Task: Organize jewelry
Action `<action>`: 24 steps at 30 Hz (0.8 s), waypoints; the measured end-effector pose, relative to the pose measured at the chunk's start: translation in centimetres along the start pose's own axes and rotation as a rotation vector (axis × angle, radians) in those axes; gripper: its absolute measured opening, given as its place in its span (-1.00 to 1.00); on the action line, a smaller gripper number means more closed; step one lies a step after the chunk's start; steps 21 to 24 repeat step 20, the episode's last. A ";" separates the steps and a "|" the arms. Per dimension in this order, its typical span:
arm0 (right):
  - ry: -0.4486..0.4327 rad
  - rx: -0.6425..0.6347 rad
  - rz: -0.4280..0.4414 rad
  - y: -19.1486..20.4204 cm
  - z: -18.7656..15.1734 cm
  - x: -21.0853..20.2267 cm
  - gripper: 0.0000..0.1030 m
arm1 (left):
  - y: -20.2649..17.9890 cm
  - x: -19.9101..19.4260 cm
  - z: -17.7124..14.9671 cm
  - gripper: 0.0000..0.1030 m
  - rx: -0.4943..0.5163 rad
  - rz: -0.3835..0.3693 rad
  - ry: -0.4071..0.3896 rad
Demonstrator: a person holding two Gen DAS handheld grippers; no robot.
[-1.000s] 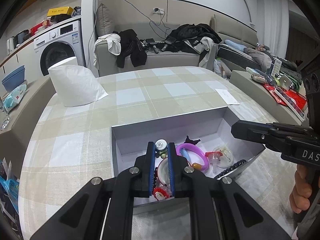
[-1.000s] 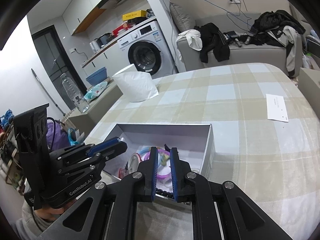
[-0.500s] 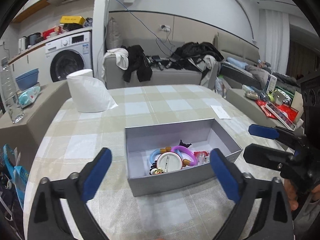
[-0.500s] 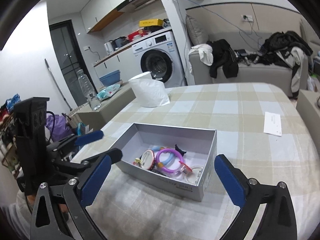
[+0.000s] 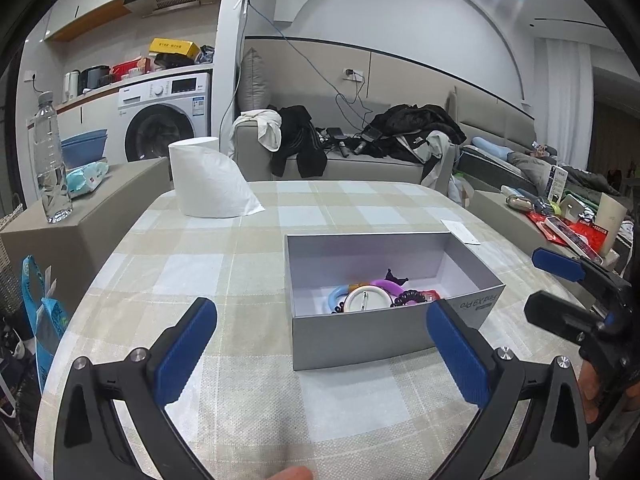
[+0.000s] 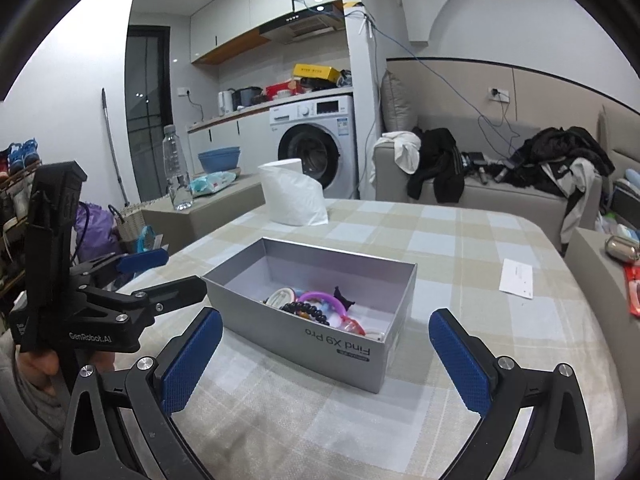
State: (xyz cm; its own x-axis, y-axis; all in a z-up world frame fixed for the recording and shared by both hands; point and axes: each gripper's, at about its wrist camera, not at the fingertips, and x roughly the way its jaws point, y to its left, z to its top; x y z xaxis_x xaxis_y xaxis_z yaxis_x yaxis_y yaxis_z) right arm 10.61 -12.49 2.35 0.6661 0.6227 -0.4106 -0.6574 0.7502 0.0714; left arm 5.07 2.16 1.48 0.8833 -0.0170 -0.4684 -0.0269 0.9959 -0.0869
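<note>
An open grey box [image 5: 360, 340] stands on the checked tablecloth. In it lies a heap of jewelry: a white round badge [image 5: 366, 300], a purple bangle [image 5: 390, 285], a blue ring [image 5: 334, 294] and a black bead string [image 6: 306, 312]. My left gripper [image 5: 319, 306] stands wide open just short of the box's near wall, holding nothing. My right gripper [image 6: 325, 314] is wide open too, facing the box's [image 6: 320, 348] labelled side. Each gripper shows in the other's view: the right gripper [image 5: 536, 283] at the box's right, the left gripper [image 6: 182, 270] at its left corner.
A white paper roll [image 5: 204, 178] stands at the table's far left. A paper slip [image 6: 516, 278] lies beyond the box to the right. A side bench carries a water bottle [image 5: 50, 164]. A sofa [image 5: 340, 168] piled with clothes runs behind the table.
Both grippers went from shut to wide open and drew back from the box, which now lies farther ahead in each view.
</note>
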 end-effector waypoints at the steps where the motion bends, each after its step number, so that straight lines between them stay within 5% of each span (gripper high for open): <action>1: -0.008 0.005 0.005 -0.1 0.0 -0.2 1.00 | 0.0 -0.2 -0.1 0.98 0.006 -0.002 -0.005; 24: -0.071 0.041 0.047 -0.7 -0.1 -1.4 1.00 | -0.3 -0.8 -0.5 0.98 0.029 -0.015 -0.028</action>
